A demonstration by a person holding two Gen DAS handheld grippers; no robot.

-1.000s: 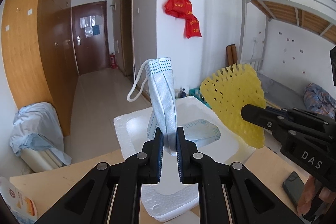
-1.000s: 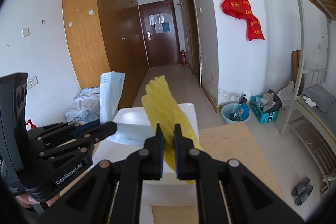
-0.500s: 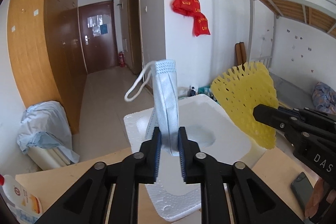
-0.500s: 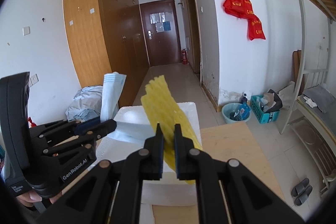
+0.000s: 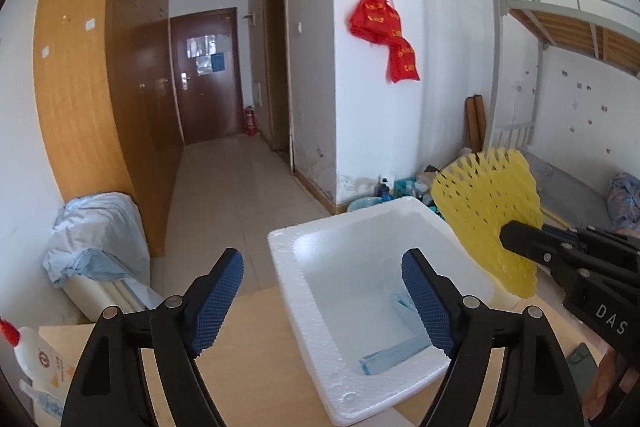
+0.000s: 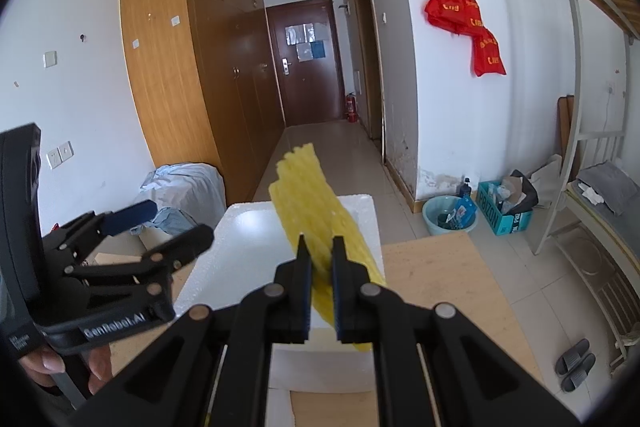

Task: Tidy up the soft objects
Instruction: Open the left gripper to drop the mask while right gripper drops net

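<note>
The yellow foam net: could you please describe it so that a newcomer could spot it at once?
Find the white foam box on the wooden table. Above its right rim, the right tool grips the yellow foam net, a flat fan-shaped mesh full of holes. It is the only yellow thing here; the face masks in the box are pale blue.

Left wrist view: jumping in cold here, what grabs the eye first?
The yellow foam net stands out at the right, pinched upright by the right gripper over the far right corner of the white foam box. In the foreground the left gripper has its jaws opening, nothing between them, with blue face masks lying in the box below. Red bags hang on the wall behind.
</note>
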